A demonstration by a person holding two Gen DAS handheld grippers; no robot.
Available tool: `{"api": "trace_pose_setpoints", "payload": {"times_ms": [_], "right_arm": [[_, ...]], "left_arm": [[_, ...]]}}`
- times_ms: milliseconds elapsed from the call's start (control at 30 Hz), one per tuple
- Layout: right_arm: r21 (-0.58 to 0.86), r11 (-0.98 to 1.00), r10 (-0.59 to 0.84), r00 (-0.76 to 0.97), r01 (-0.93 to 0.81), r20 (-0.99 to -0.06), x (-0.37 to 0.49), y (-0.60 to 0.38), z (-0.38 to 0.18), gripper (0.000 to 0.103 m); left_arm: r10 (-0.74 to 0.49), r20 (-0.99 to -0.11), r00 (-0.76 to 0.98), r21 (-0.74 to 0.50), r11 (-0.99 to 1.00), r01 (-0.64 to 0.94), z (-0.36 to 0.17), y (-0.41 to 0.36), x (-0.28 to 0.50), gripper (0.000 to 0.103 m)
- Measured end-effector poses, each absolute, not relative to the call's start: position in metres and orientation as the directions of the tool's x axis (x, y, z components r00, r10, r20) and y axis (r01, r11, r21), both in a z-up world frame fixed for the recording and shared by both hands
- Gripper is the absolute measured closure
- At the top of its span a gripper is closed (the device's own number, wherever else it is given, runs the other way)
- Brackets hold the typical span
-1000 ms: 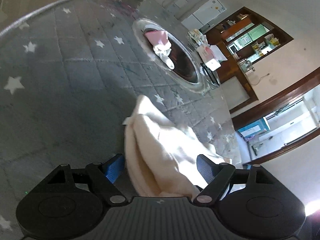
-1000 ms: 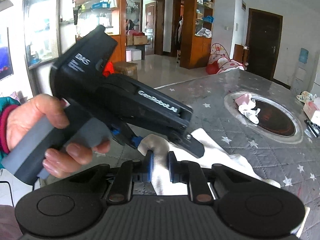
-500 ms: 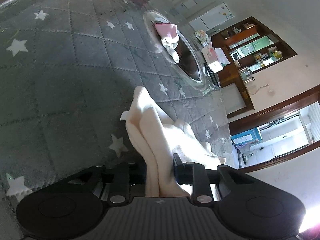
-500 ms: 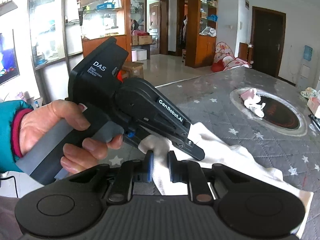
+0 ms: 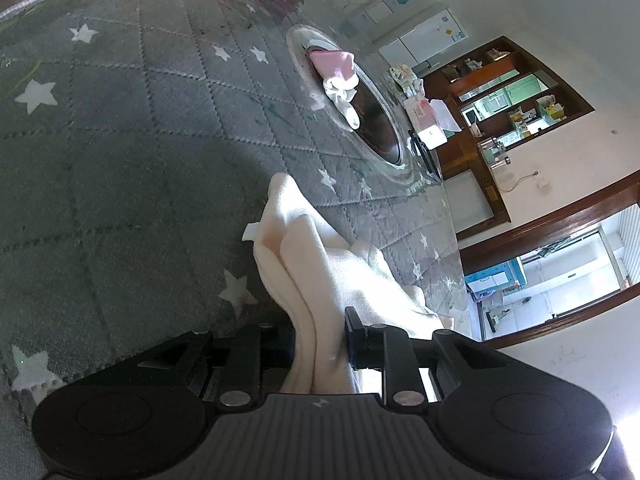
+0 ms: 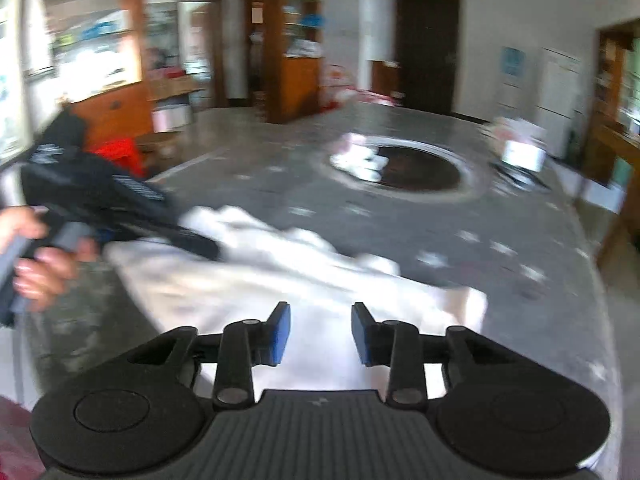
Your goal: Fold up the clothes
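A cream-white garment (image 5: pixel 320 264) lies crumpled on the grey star-quilted table cover (image 5: pixel 120 140). My left gripper (image 5: pixel 320 338) is shut on a bunched fold of it, the cloth rising between the jaws. In the blurred right wrist view the garment (image 6: pixel 280 280) spreads across the near table. My right gripper (image 6: pixel 318 330) is open and empty above the cloth. The left gripper (image 6: pixel 120 208) shows there at the left, held by a hand, at the garment's far left edge.
A round dark glass inset (image 5: pixel 376 120) sits in the table's middle, with pink and white small cloths (image 5: pixel 340 80) on its rim. A tissue box and papers (image 5: pixel 424 112) lie beyond it. The table's edge runs close to the right.
My left gripper shut on the garment fold. My right gripper let go of the cloth, opened, and swung fast to the right, blurring its view.
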State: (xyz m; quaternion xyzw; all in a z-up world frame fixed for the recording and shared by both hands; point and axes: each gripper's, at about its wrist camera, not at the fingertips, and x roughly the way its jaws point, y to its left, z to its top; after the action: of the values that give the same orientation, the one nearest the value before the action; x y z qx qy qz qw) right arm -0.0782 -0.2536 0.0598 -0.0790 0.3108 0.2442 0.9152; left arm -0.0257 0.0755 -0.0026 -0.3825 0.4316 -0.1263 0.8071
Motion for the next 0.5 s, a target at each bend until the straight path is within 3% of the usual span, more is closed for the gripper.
{"api": "trace_pose_setpoints", "payload": {"times_ms": [167, 500], "right_arm": [[0.050, 0.932, 0.310, 0.720, -0.358, -0.621, -0.059, -0.294, 0.045, 0.059], [0.226, 0.948, 0.317, 0.701, -0.223, -0.639, -0.036, -0.335, 0.020, 0.057]], "left_arm": [[-0.532, -0.601, 0.596, -0.725, 0.677, -0.126, -0.003, 0.075, -0.026, 0.079], [-0.525, -0.608, 0.596, -0.712, 0.692, -0.118, -0.002, 0.073, -0.026, 0.079]]}}
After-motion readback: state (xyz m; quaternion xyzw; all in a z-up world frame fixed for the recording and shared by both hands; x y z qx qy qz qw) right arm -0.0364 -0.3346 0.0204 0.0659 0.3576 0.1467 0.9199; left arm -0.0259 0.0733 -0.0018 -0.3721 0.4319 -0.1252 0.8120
